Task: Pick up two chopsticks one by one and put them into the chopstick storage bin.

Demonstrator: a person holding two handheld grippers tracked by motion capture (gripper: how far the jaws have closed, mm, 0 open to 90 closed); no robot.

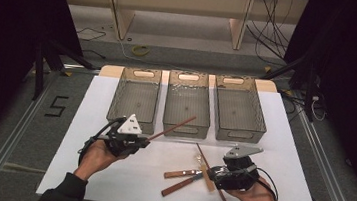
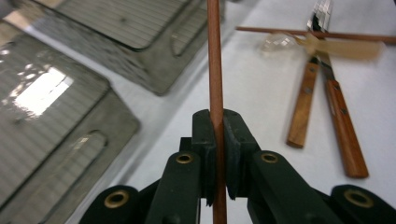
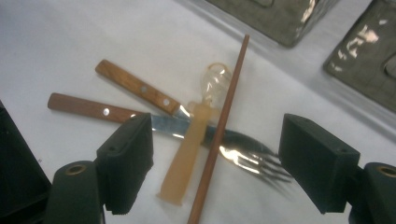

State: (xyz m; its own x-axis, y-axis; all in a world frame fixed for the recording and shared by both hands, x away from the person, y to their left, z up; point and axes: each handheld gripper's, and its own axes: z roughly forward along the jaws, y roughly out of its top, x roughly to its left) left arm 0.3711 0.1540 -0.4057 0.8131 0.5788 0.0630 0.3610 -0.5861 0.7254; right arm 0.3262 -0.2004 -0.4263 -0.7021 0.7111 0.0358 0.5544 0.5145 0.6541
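Observation:
My left gripper (image 1: pixel 143 140) (image 2: pixel 217 122) is shut on a brown chopstick (image 1: pixel 173 127) (image 2: pixel 215 56), which points up and right toward the middle bin (image 1: pixel 186 124). A second chopstick (image 1: pixel 219 193) (image 3: pixel 229 91) lies slanted on the white table, across a translucent spoon (image 1: pixel 205 176) (image 3: pixel 184 163), a wood-handled knife (image 1: pixel 177 186) (image 3: pixel 88 108) and a wood-handled fork (image 1: pixel 181 173) (image 3: pixel 256 162). My right gripper (image 1: pixel 214 174) (image 3: pixel 218 156) hovers over this pile, its jaws wide apart on either side of it and gripping nothing.
Three translucent grey bins stand in a row at the back: the left bin (image 1: pixel 133 121), the middle bin and the right bin (image 1: pixel 238 129), all with nothing in them. White table surface (image 1: pixel 108 173) lies bare in front of my left hand. Beyond the table are cables and shelf legs.

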